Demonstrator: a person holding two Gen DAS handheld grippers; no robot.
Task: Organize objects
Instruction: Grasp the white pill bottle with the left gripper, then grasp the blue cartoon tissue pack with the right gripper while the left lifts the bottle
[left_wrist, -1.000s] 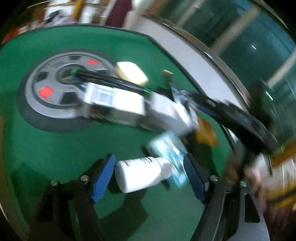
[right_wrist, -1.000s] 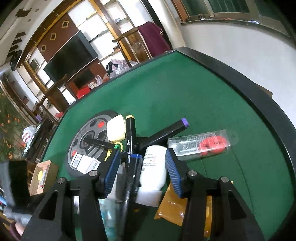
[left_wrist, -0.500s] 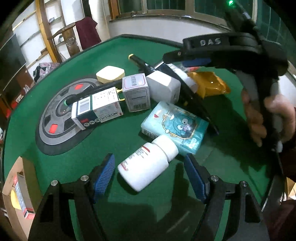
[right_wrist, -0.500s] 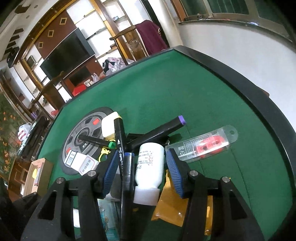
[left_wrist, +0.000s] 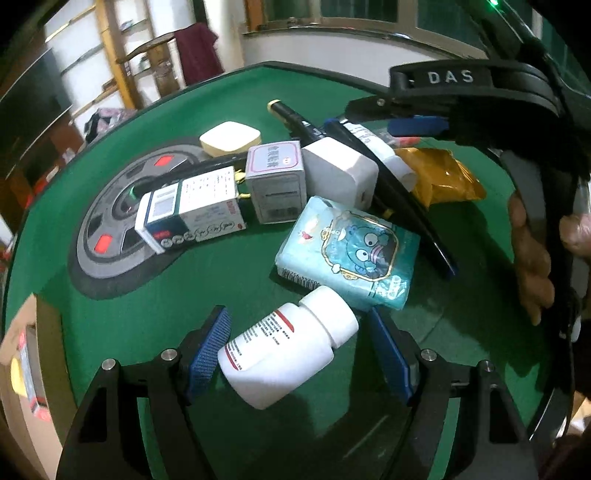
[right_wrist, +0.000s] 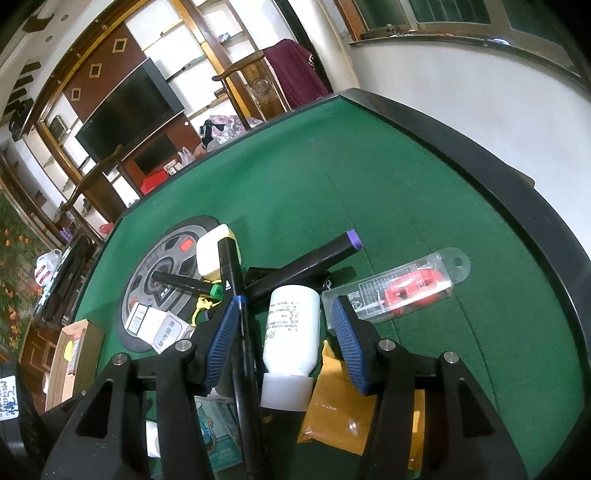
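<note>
A pile of small objects lies on the green felt table (left_wrist: 122, 332). My left gripper (left_wrist: 299, 350) is open around a white pill bottle (left_wrist: 288, 347) lying on its side, pads apart from it. Beyond it lie a blue tissue pack (left_wrist: 351, 251), medicine boxes (left_wrist: 192, 210), a white charger (left_wrist: 336, 170) and a yellow sachet (left_wrist: 439, 177). My right gripper (right_wrist: 288, 336) is open over a second white bottle (right_wrist: 291, 332) and a black marker (right_wrist: 240, 332). The right gripper also shows in the left wrist view (left_wrist: 417, 125), above the pile.
A clear packet with red pieces (right_wrist: 402, 288) lies right of the bottle. A purple-capped marker (right_wrist: 306, 266) and a cream case (right_wrist: 210, 254) lie farther back. A grey wheel print (left_wrist: 107, 236) marks the felt. A cardboard box (right_wrist: 70, 354) sits off the left edge. The table rim (right_wrist: 517, 192) curves right.
The left wrist view swung from a blurred tilt to a steady look over the pile, with the pill bottle still between the open fingers. The right gripper stayed over the second bottle, shifting slightly.
</note>
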